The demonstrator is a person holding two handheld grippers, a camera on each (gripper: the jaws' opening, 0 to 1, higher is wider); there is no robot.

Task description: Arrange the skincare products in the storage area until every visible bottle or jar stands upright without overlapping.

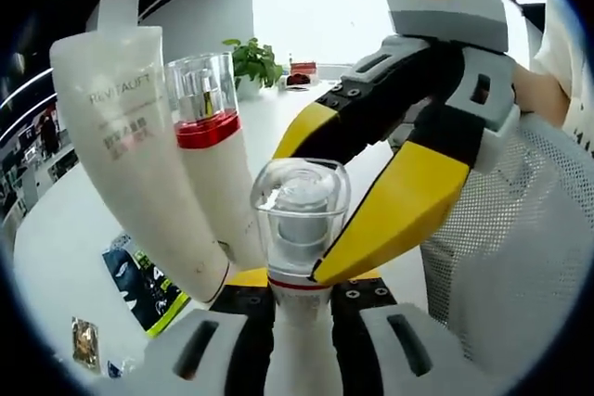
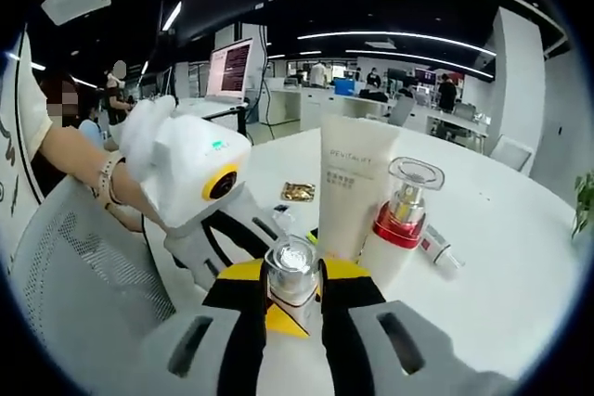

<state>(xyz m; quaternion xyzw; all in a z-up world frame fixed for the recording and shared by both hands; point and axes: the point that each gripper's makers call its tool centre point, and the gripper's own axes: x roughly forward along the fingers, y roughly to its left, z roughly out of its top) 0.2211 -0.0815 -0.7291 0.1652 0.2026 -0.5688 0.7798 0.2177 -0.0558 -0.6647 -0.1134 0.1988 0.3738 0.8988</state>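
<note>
White tube [image 2: 355, 183] (red-collared pump bottle [image 2: 401, 220] beside) crowds both tongs.

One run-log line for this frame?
left gripper: shut on clear-capped pump bottle | right gripper: shut on it | white tube, red-collared bottle: upright on table

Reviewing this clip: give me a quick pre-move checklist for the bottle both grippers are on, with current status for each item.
1. Left gripper closed on the clear-capped bottle: ok, jaws flank its neck.
2. Right gripper also on that bottle: ok, yellow jaws at the cap.
3. Bottle upright on the white table: cannot tell, base hidden.
4. Red-collared bottle standing: ok.
5. White tube standing without overlap: not ok, it presses against the red-collared bottle.
6. Small tube upright: not ok, lying flat.
</note>
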